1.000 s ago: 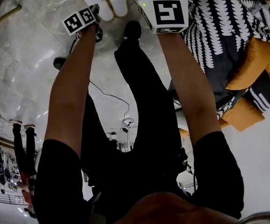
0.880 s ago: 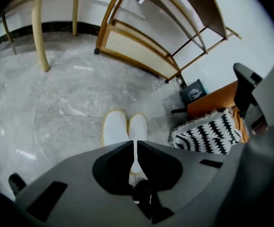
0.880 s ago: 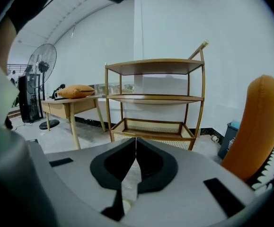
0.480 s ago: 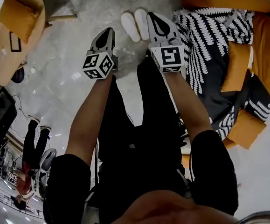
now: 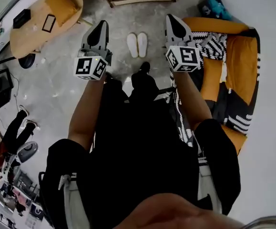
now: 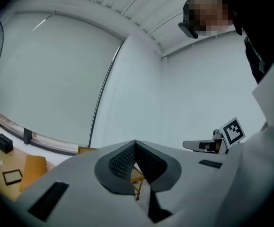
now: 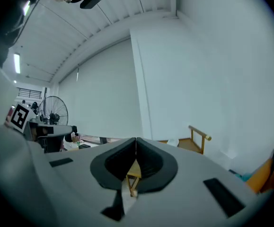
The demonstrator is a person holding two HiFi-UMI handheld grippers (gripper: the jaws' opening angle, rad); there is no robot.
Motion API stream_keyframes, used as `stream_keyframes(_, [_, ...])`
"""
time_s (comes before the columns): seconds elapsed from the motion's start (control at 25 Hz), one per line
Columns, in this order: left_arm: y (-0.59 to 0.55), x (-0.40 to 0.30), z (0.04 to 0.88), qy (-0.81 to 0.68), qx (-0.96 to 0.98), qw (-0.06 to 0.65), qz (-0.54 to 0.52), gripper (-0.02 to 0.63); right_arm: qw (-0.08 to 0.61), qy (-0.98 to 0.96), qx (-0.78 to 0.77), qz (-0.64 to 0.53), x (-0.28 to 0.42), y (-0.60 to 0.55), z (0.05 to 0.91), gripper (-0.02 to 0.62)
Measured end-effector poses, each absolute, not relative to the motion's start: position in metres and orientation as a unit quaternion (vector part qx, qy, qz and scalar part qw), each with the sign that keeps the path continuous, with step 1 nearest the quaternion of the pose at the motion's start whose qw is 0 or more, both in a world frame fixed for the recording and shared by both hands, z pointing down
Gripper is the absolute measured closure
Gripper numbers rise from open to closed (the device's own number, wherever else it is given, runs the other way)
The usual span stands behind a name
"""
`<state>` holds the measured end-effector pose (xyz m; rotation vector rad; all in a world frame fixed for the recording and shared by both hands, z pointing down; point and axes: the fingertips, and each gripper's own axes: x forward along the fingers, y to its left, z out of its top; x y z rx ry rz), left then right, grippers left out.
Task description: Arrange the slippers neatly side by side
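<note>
Slippers (image 5: 137, 45), a white pair, are found lying side by side on the grey stone floor (image 5: 61, 80). They sit far below and between the two claws, just ahead of the person's black shoe (image 5: 145, 67). The left claw (image 5: 101, 26) is recorded with its jaws pressed together on nothing. The right claw (image 5: 174, 23) is likewise closed and empty. Both are held about level and well clear of the pair.

Risks noted: the arrangement is judged complete or nearly so, and disturbance is therefore the main hazard. A step forward could bring the shoe against the near ends and skew one slipper. If a further correction were attempted with the jaws closed, the slipper would be pushed rather than gripped. A light slipper would probably slide on the polished floor.

Limits of inspection: the pair is seen only in the head view, and small. Whether the two touch, and whether their ends are level, cannot be settled. The floor is shown in neither gripper view; only walls, ceiling and a wooden rack (image 7: 193, 144) are seen there. The person's legs are largely lost in dark clothing.
</note>
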<state>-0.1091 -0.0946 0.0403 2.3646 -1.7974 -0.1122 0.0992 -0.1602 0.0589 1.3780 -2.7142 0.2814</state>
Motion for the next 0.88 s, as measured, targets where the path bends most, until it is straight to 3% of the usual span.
stream_keyframes(0.28, [-0.031, -0.130, -0.053, -0.591, 0.803, 0.028, -0.069, 0.591, -0.009, -0.905, 0.426, 0.019, 0.134, -0.119, -0.060, 0.563])
stream_keyframes(0.48, [0.036, -0.140, -0.085, -0.585, 0.805, 0.013, -0.091, 0.591, -0.071, -0.897, 0.433, 0.061, 0.157, -0.070, -0.096, 0.563])
stream_keyframes(0.88, [0.191, -0.143, -0.087, -0.609, 0.786, 0.030, -0.102, 0.591, -0.038, -0.909, 0.406, 0.085, 0.147, 0.083, -0.075, 0.563])
